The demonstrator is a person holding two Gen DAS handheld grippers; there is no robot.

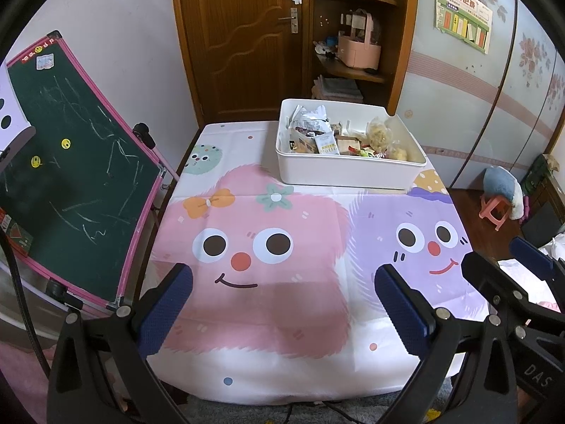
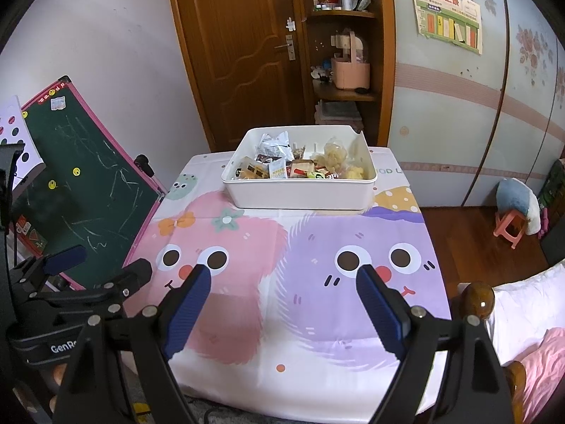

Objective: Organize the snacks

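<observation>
A white rectangular bin (image 1: 339, 171) (image 2: 300, 194) stands at the far end of the table, filled with several wrapped snacks (image 1: 328, 137) (image 2: 300, 166). My left gripper (image 1: 282, 279) hangs open over the near part of the cartoon tablecloth (image 1: 268, 325), nothing between its blue pads. My right gripper (image 2: 282, 279) is open too, above the purple cartoon face, empty. In the left wrist view the right gripper (image 1: 508, 254) shows at the right edge; in the right wrist view the left gripper (image 2: 102, 265) shows at the left. Both are well short of the bin.
A green chalkboard (image 1: 70, 173) (image 2: 84, 194) with a pink frame leans at the table's left. Behind the table are a wooden door (image 1: 243, 35) and shelves (image 1: 353, 67). A pink stool (image 2: 508, 226) stands on the floor at right, a bed post (image 2: 476, 300) near right.
</observation>
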